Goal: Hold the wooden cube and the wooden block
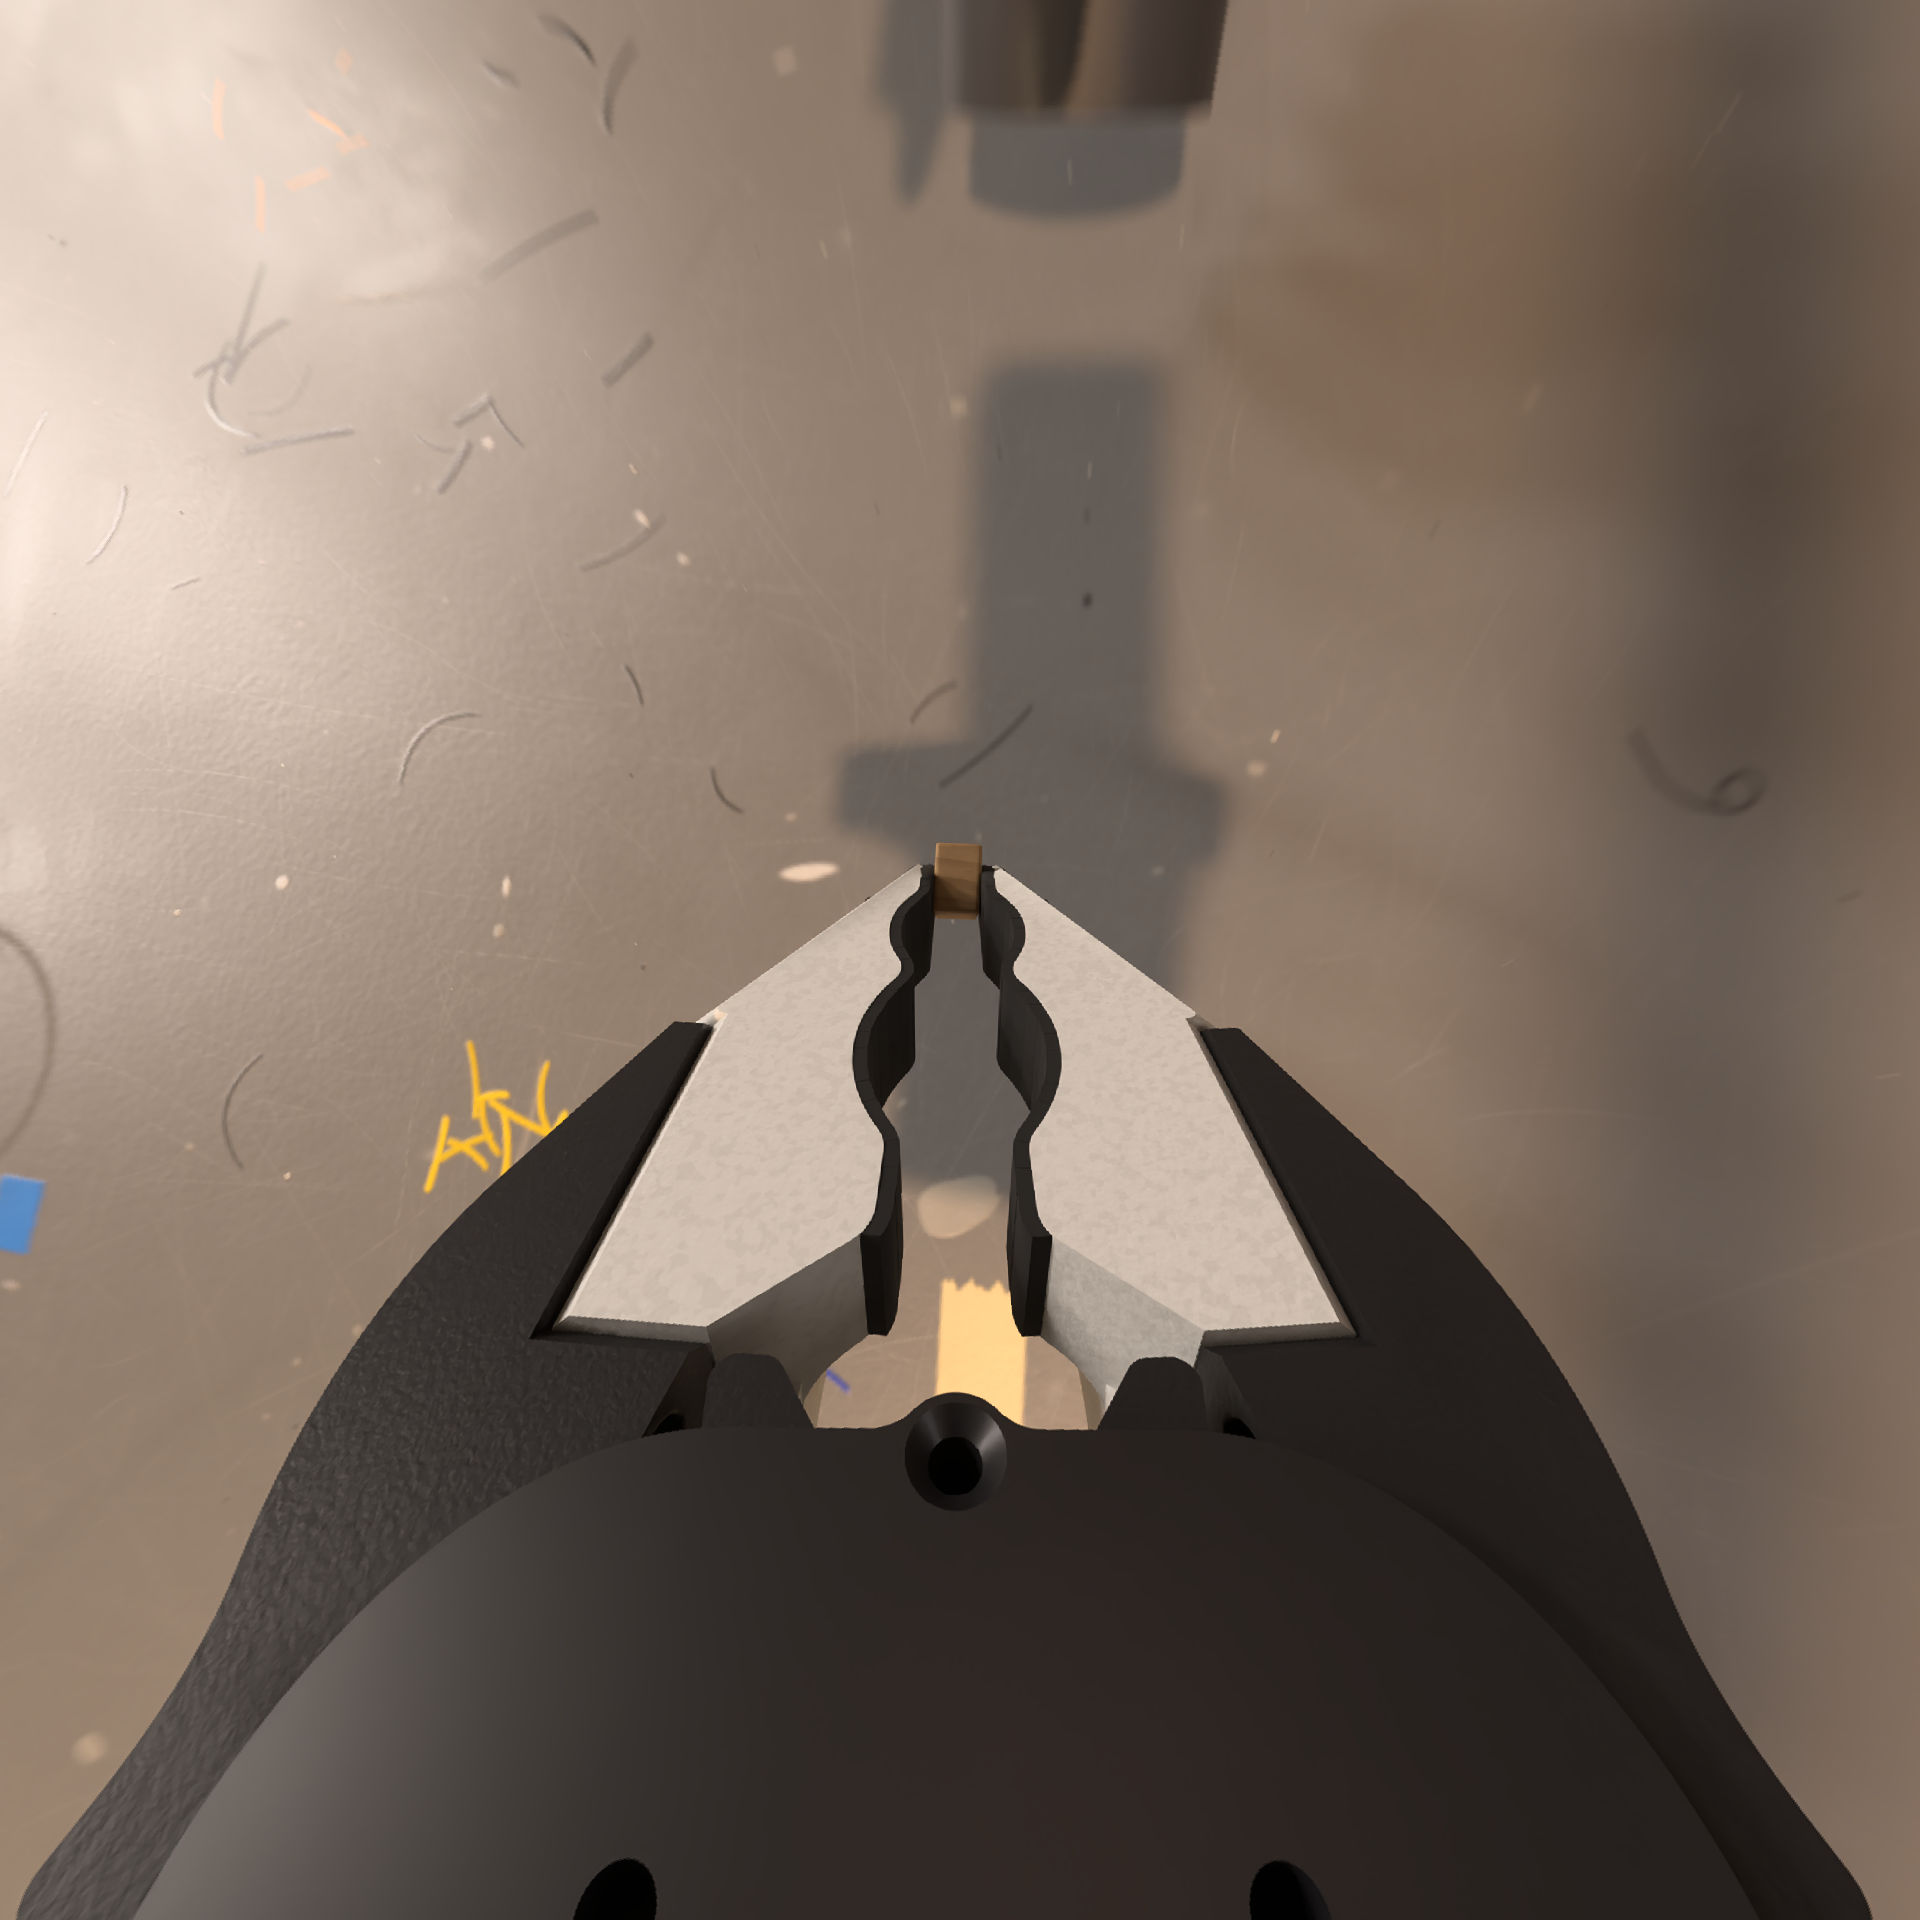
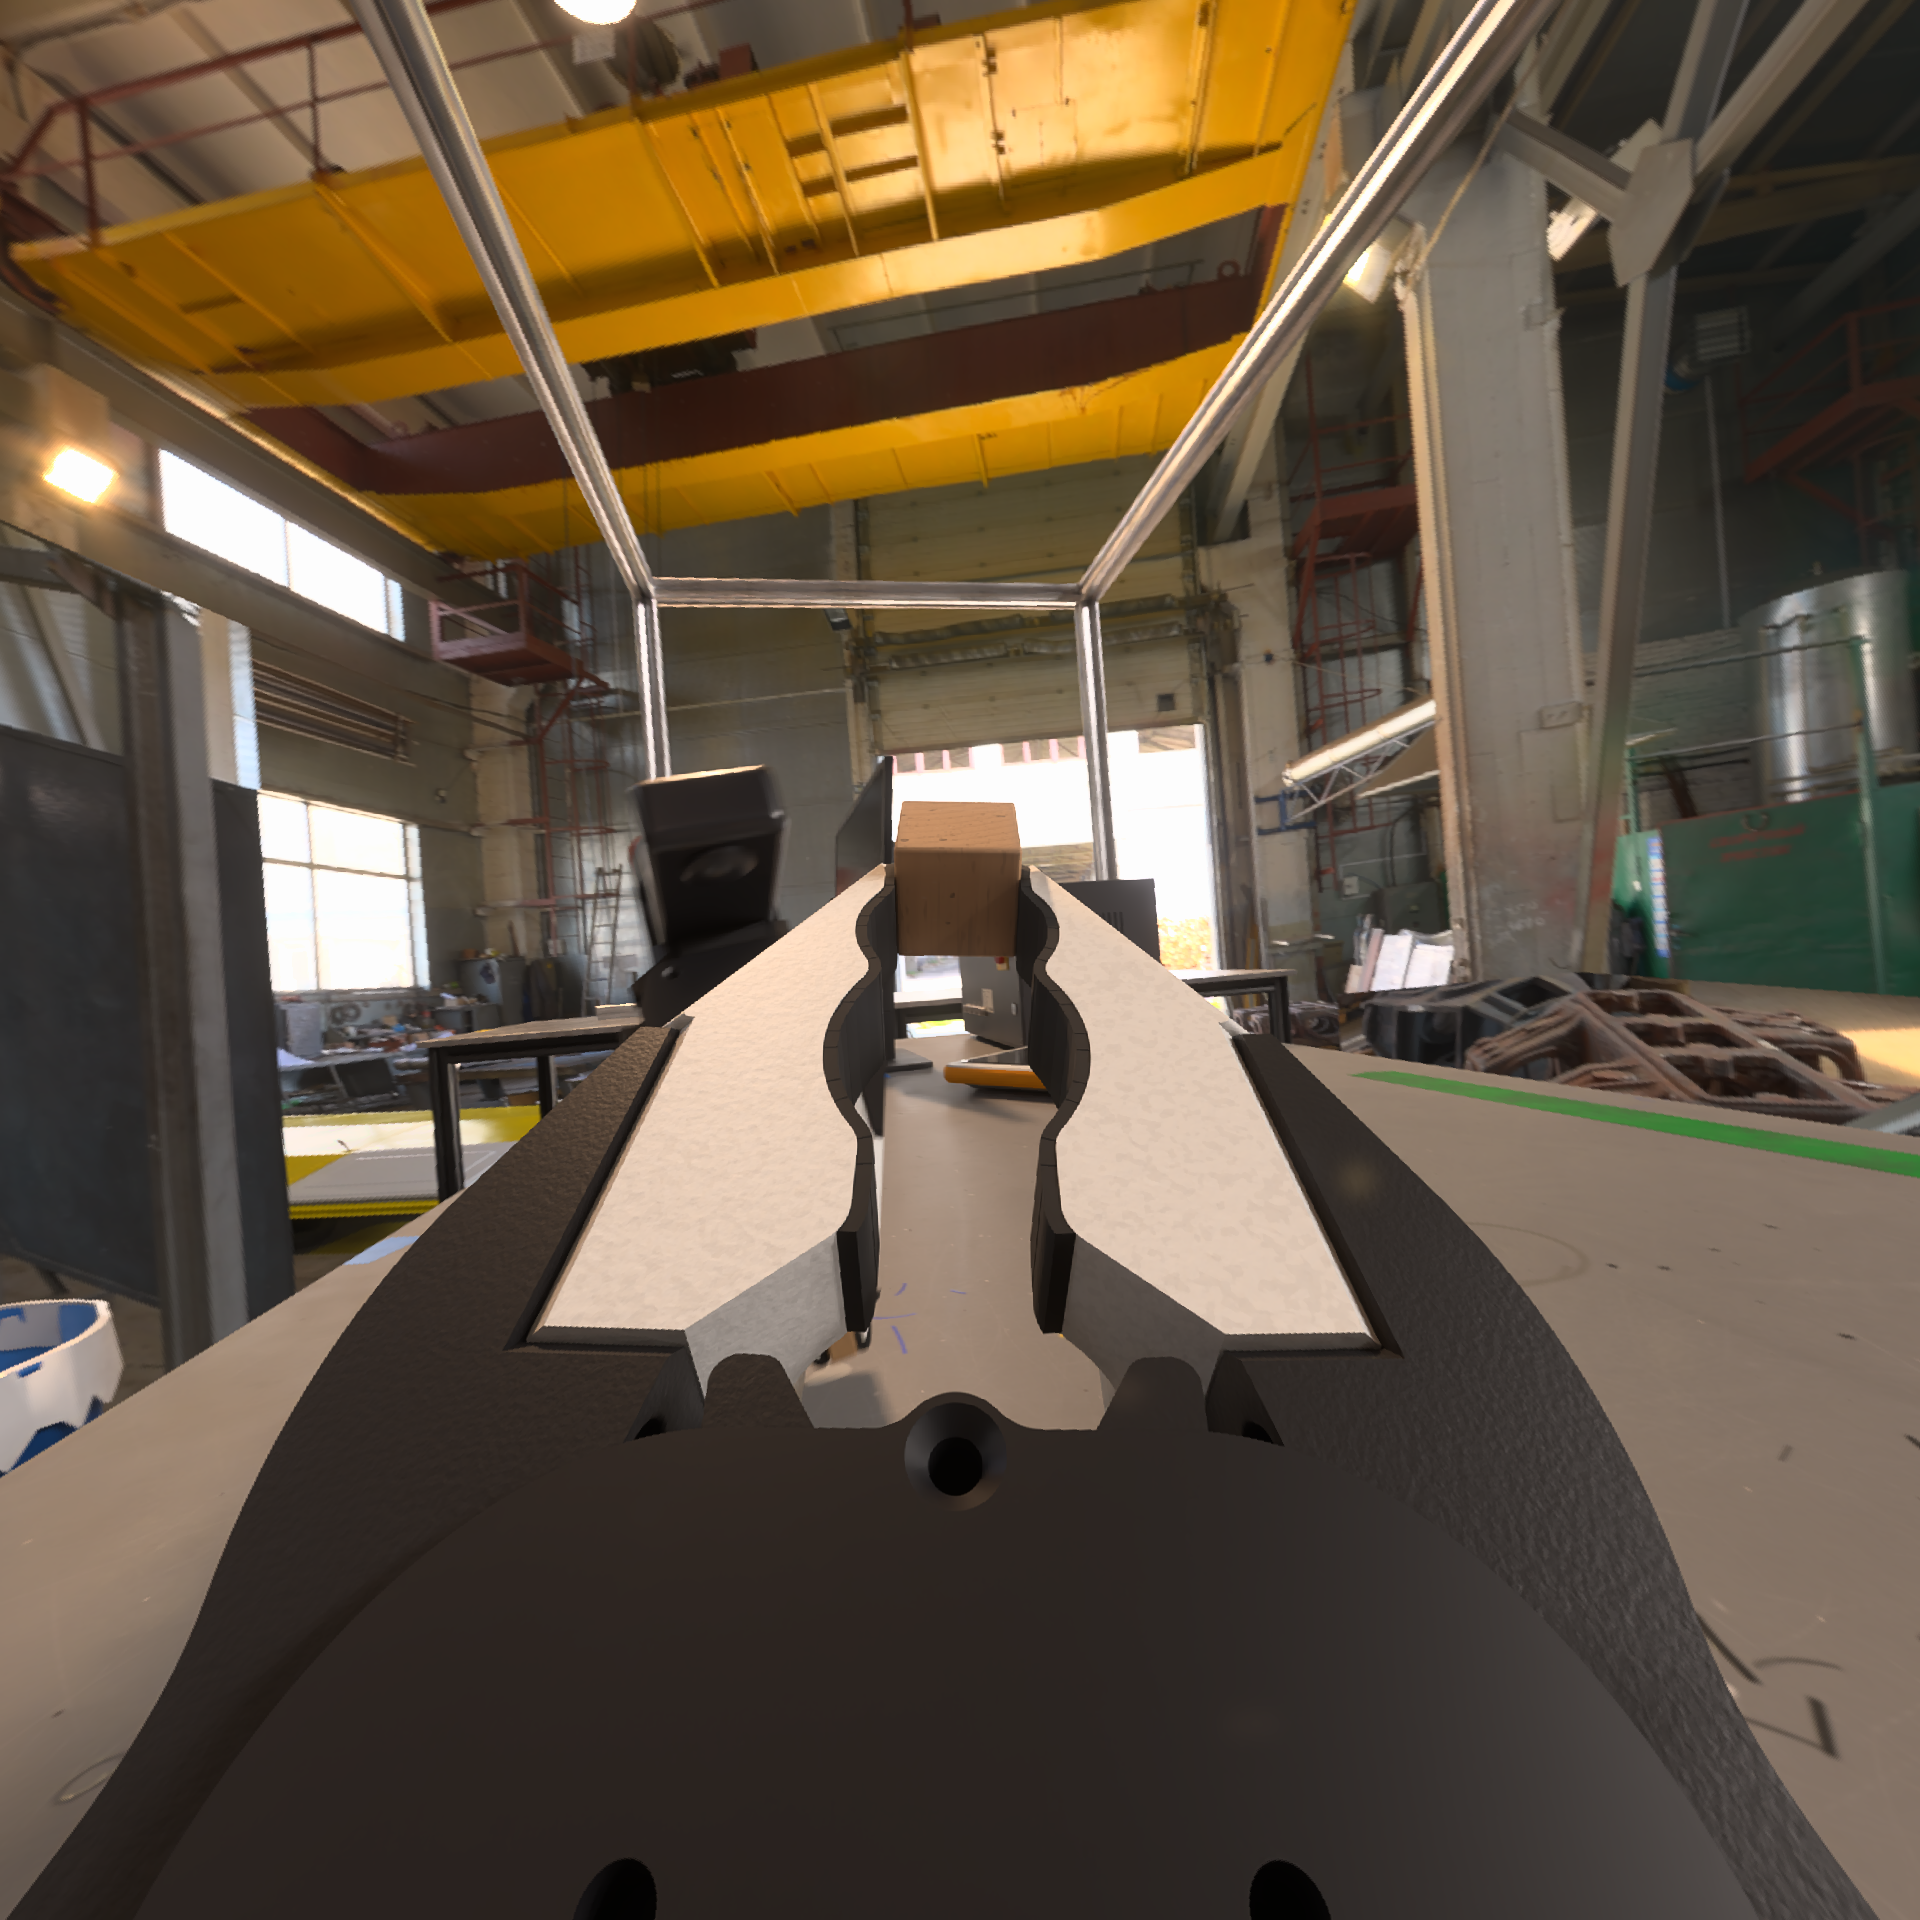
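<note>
In the left wrist view my left gripper (image 1: pixel 958 883) points down at the brown tabletop (image 1: pixel 416 623) and is shut on a small wooden cube (image 1: pixel 958 878), pinched at the very fingertips above the surface. In the right wrist view my right gripper (image 2: pixel 956 883) points level across the table and is shut on a larger wooden block (image 2: pixel 956 878), held between the fingertips in the air. The other gripper (image 2: pixel 712 883) shows as a black body to the left behind the block.
The tabletop bears scratches, yellow scribbles (image 1: pixel 488 1132) and a strip of pale tape (image 1: pixel 977 1351). A blue and white bowl (image 2: pixel 52 1371) sits at the table's left edge. A green tape line (image 2: pixel 1662 1127), a yellow object (image 2: pixel 997 1072) and a metal frame (image 2: pixel 862 592) stand ahead.
</note>
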### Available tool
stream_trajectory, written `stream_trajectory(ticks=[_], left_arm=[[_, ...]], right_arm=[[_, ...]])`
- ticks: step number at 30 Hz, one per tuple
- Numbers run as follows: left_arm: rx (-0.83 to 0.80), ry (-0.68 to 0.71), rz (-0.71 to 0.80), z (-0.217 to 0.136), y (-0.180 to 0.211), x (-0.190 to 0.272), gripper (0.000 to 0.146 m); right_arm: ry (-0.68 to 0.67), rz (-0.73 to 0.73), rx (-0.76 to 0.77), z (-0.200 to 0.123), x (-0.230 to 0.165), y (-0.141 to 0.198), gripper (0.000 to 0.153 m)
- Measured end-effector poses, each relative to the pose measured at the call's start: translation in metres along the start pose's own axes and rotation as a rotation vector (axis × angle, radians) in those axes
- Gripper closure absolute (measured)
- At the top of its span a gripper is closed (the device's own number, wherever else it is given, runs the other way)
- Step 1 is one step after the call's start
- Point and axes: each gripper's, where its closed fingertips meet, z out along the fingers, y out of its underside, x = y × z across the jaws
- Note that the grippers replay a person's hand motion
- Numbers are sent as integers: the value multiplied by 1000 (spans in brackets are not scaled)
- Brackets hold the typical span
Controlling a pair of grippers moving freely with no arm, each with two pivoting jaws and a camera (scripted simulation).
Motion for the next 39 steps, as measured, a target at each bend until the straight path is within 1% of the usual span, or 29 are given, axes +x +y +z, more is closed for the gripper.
stream_trajectory(ticks=[2,5,6,7,10,12,14,15,16,18,19,21,23,25,27,29,32,34,37,39], left_arm=[[90,70,-89,-14,-12,-3,138],[245,225,-206,-35,-26,5,138],[272,273,-229,-41,-27,9,138],[281,304,-243,-47,-27,11,138],[349,332,-296,-71,-29,6,139],[453,409,-372,-92,-35,2,139],[591,487,-482,-114,-40,-8,139],[645,493,-532,-123,-39,-18,138],[694,464,-573,-129,-37,-29,139],[775,366,-605,-139,-28,-52,138],[797,290,-603,-143,-22,-64,138],[788,92,-569,-147,-8,-85,138],[715,-121,-512,-150,8,-103,138],[593,-315,-442,-151,24,-116,138],[464,-464,-384,-151,39,-126,139],[363,-569,-339,-151,51,-133,139],[295,-674,-313,-151,58,-142,139],[292,-706,-311,-150,57,-144,139],[368,-648,-307,-148,44,-138,139],[382,-600,-279,-148,36,-132,139]], right_arm=[[-28,13,9,-1,-3,-1,131],[-80,34,11,0,-10,0,131],[-96,33,7,1,-13,0,131],[-110,35,5,1,-15,1,131],[-108,41,0,2,-14,3,131],[-102,40,2,1,-13,1,131],[-95,40,14,0,-13,-1,131],[-88,41,14,-1,-12,-1,131],[-83,41,11,-1,-12,-1,131],[-83,38,-1,0,-12,1,131],[-85,36,-7,0,-13,2,131],[-87,33,-23,2,-13,5,131],[-87,28,-32,3,-14,7,131],[-84,25,-29,4,-14,7,131],[-82,25,-23,4,-15,7,131],[-82,25,-24,5,-15,8,131],[-88,24,-37,7,-16,11,131],[-91,21,-48,9,-17,13,131],[-94,15,-68,10,-19,15,131],[-92,3,-85,11,-19,18,131]])
